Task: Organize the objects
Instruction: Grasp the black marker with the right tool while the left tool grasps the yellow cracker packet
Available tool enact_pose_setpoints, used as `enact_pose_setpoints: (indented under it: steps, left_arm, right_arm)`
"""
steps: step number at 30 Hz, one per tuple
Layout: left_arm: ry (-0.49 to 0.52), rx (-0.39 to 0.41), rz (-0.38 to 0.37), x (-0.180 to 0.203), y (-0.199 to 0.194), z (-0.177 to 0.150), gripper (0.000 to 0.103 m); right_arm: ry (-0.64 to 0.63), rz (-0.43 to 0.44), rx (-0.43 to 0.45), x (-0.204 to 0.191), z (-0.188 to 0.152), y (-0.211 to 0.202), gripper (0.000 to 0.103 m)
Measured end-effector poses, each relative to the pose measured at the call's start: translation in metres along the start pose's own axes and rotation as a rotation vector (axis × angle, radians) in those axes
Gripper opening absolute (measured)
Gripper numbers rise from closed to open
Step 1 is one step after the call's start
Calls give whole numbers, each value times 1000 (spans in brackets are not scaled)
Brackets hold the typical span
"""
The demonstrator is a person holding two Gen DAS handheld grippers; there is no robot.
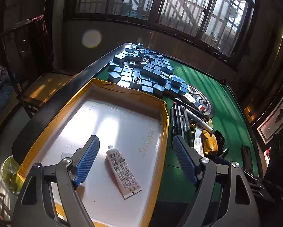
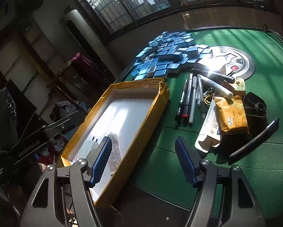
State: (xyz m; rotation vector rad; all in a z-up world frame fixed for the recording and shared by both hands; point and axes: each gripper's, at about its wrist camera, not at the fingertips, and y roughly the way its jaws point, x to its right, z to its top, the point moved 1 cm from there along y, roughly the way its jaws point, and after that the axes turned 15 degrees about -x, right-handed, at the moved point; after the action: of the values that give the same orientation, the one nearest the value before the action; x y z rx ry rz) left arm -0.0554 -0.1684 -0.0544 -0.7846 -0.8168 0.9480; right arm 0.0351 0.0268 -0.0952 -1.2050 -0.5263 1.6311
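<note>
A shallow box with yellow-taped walls [image 1: 165,124] and a white floor sits on the green table's left side; it also shows in the right wrist view [image 2: 160,94]. A white tube [image 1: 122,170] lies loose on the box floor, also seen in the right wrist view [image 2: 116,147]. My left gripper [image 1: 135,158] is open above the box, its fingers either side of the tube, not touching it. My right gripper [image 2: 143,158] is open and empty over the box's right wall. Several pens [image 2: 188,98], a yellow packet [image 2: 230,113] and a black marker [image 2: 255,140] lie to the right.
A heap of blue mahjong tiles [image 1: 145,70] lies beyond the box, also in the right wrist view [image 2: 168,54]. A round metal hub [image 2: 238,60] is set in the green felt [image 2: 264,87]. A white carton [image 2: 209,130] and black cap [image 2: 255,106] lie by the packet. A wooden chair [image 1: 41,87] stands left.
</note>
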Motion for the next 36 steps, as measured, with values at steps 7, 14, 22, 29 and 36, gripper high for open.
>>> enact_pose_setpoints:
  steps: [7, 14, 22, 29, 36]
  left_arm:
    - [129, -152, -125, 83, 50, 4, 80]
    - [152, -192, -106, 93, 61, -5, 80]
    - [200, -210, -77, 109, 71, 5, 80]
    - [285, -283, -56, 163, 108, 19, 80]
    - [327, -310, 42, 207, 148, 26, 80]
  right_arm:
    - [230, -245, -44, 93, 3, -8, 64]
    - [392, -329, -88, 120, 20, 16, 64]
    - [302, -570, -121, 112, 16, 35, 16]
    - [221, -515, -129, 118, -13, 9, 8]
    - [200, -470, -107, 119, -20, 4, 8]
